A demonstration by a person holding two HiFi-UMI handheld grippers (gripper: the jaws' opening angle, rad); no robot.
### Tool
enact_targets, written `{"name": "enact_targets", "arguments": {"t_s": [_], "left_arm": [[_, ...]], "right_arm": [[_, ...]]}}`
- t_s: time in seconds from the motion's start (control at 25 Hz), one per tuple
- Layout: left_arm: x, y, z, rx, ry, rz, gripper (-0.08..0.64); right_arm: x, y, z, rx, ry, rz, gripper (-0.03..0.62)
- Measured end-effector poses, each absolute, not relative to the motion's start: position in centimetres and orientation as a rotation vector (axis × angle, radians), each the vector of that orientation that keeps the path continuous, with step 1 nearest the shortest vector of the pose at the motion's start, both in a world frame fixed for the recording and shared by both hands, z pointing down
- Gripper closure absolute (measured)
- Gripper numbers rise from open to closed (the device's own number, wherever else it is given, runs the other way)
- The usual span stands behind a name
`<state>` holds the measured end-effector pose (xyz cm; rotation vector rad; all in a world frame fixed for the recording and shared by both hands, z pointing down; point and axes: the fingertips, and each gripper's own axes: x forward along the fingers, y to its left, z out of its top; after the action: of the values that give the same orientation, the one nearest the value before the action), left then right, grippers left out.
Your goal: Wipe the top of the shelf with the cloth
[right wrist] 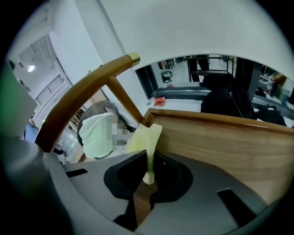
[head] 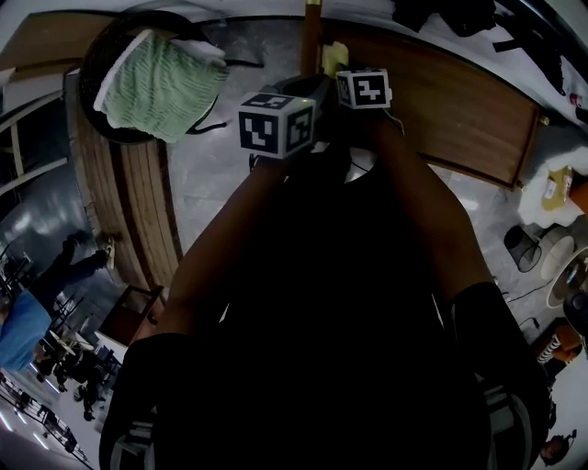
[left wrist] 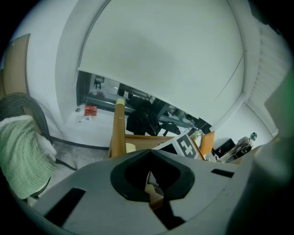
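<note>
Pinching 1 pale yellow cloth [right wrist: 146,137] between tightly pressed jaws, the right gripper [right wrist: 148,178] holds it at the left end of the wooden shelf top [right wrist: 220,142]. The board's long axis runs off to the cloth's right, so the wipe likely goes rightward. Of the 2 grippers, the left gripper [left wrist: 149,180] sits just beside, jaws closed on nothing.

A pale green towel [head: 161,87] is seen draped over a dark round basket [head: 92,64], with a grey mottled floor [head: 220,174] shown beside it. Dark garments [head: 459,14] are heaped at the far edge. A black wire bin [head: 522,248] is seen at the right. A red packet [left wrist: 90,110] is seen below a window [left wrist: 105,94], and a person in a blue top [head: 23,335] is glimpsed at the lower left.
</note>
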<state>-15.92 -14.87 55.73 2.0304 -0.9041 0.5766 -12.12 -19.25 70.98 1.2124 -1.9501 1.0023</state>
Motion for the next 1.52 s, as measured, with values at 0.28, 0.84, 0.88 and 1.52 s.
{"name": "enact_targets", "arguments": {"t_s": [0.28, 0.84, 0.88, 1.52], "left_arm": [[-15.4, -14.6, 55.7, 2.019, -0.872, 0.531, 0.551], [-7.2, -13.0, 57.4, 2.010, -0.879, 0.652, 0.549], [-6.4, -13.0, 57.7, 2.010, -0.886, 0.665, 0.551], [7.1, -10.1, 63.0, 1.965, -0.837, 0.737, 0.549]], "right_arm": [[-13.3, -19.3, 70.9, 1.109, -1.967, 0.865, 0.549], [-0.6, -15.8, 71.1, 1.153, -1.875, 0.915, 0.549], [0.6, -15.5, 71.0, 1.160, -1.873, 0.915, 0.549], [15.8, -12.9, 70.5, 1.224, -1.853, 0.891, 0.549]]}}
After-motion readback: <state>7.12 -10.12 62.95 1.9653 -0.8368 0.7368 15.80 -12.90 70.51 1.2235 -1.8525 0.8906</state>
